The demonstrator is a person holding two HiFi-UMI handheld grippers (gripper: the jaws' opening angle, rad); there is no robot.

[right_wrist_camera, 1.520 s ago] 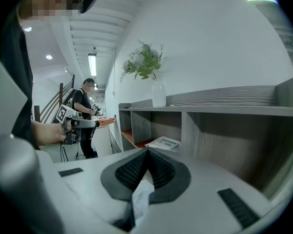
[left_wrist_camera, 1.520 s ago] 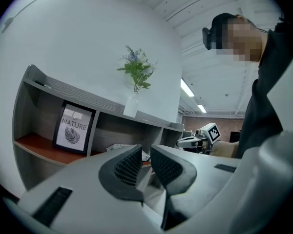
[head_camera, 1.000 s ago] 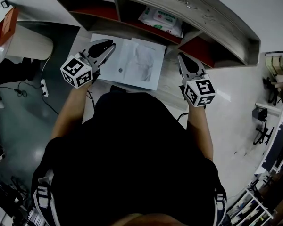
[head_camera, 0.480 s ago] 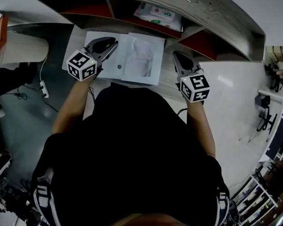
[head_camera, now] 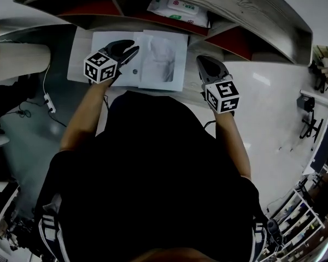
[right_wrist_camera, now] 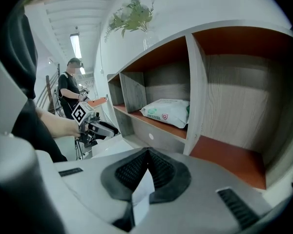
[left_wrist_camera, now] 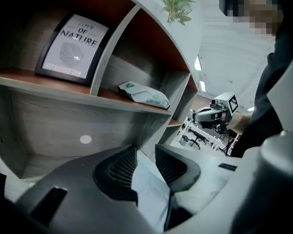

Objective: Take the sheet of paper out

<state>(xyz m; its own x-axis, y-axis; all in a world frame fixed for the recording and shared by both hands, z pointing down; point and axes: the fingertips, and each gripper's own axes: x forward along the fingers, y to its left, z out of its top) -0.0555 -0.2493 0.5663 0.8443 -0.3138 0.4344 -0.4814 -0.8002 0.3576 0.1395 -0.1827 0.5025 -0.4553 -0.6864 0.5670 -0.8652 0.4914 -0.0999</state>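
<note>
Two hand-held grippers hang over the pale desk, one in each of the person's hands. The left gripper has its jaws partly apart, and they have just been opening. White paper shows in the gap, and neither pad presses on it. In the head view this gripper sits above the left half of the white sheet of paper.

The sheet lies flat on the desk just in front of the shelf. Its right half carries a faint grey picture and there is one small dark dot near its middle. A line runs down the middle of it, and I cannot tell whether it is a crease or the edge of a second sheet.

The right gripper is off the sheet's right edge with its jaws closed tip to tip. A pale sliver shows behind the tips, and I cannot tell what it is.

The curved grey wooden shelf unit with reddish-brown boards shows three compartments. One holds a single white-and-green soft pack. Another holds one black-framed print. One green plant sprig stands on top. One other person stands far behind.
</note>
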